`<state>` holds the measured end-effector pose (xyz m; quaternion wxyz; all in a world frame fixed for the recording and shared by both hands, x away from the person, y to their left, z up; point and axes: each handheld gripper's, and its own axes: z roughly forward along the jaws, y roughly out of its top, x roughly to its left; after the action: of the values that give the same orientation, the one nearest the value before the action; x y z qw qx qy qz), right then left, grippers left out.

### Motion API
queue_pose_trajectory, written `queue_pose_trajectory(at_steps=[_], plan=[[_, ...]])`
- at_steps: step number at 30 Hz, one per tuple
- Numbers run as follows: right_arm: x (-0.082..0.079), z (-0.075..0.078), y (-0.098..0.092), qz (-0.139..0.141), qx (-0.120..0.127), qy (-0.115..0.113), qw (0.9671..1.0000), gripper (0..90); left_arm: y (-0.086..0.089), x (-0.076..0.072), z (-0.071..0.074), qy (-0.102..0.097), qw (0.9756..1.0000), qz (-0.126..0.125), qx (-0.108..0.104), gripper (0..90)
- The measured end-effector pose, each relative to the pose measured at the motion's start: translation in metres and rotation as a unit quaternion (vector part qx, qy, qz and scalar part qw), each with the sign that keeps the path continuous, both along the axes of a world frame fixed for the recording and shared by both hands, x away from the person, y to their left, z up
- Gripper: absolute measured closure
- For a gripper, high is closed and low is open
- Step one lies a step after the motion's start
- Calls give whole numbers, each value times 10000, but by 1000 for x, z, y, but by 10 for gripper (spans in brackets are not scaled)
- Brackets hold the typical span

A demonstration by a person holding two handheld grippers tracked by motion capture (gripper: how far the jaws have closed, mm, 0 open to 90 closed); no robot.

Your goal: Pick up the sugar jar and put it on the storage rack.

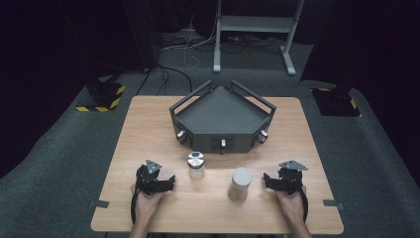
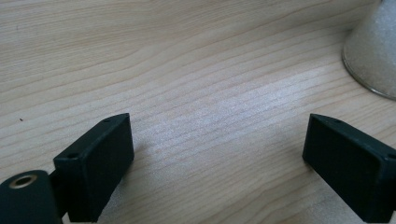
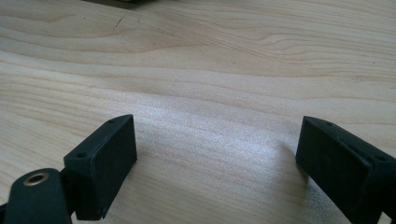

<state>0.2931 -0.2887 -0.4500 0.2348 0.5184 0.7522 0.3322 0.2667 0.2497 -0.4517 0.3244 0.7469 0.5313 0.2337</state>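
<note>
Jar [image 1: 196, 165] and canister [image 1: 240, 184]: the two things nearest my grippers, both upright on the counter [image 1: 148, 124]. By size, the counter comes first, a pale wood top with my forearms entering at its near edge. Next, the tray [image 1: 223, 111], a dark, angular piece with raised rails, sits at the far middle of the counter, three small knobs along its near face. The canister, pale and cylindrical, stands right of centre toward the near edge, just beside my right gripper [image 1: 270, 181]. The jar, smaller, with a metal lid and pale contents, stands left of the canister and slightly farther from me, near my left gripper [image 1: 171, 182]; the two containers are apart from each other. Each gripper rests low at the counter, held in a hand, fingers pointing inward toward the middle. In the left gripper view, the fingers [image 2: 95, 163] are spread wide with bare wood between them, and the base of the jar [image 2: 373, 51] shows at the upper right, outside the gap. In the right gripper view, the fingers [image 3: 105, 161] are likewise spread wide over bare wood. Neither gripper has hold of anything.
</note>
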Motion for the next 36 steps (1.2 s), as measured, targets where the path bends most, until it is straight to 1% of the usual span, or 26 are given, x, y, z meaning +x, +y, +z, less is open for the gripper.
queue_pose_trajectory(at_steps=[20,24,25,30,31,32,33,34,36], plan=[[0,0,0,0,-2,0,10000,119,-2,0,0,14,10000,44,18,76],[0,0,0,0,-1,1,10000,119,-1,0,0,5,10000,25,-36,62],[0,0,0,0,-2,0,10000,119,1,-1,0,4,10000,-10,-79,60],[0,0,0,0,-1,1,10000,118,2,-3,1,33,9998,-172,-125,49],[0,0,0,0,-1,1,10000,118,1,-4,2,17,9997,-226,-132,49],[0,0,0,0,-1,1,10000,119,1,-4,2,17,9997,-226,-132,49],[0,0,0,0,-2,1,10000,119,1,-6,3,-16,9994,-303,-169,48],[0,0,0,0,-2,1,10000,119,1,-6,3,-16,9994,-303,-169,48],[0,0,0,-1,-1,2,10000,119,0,-7,6,-37,9989,-418,-191,48]])
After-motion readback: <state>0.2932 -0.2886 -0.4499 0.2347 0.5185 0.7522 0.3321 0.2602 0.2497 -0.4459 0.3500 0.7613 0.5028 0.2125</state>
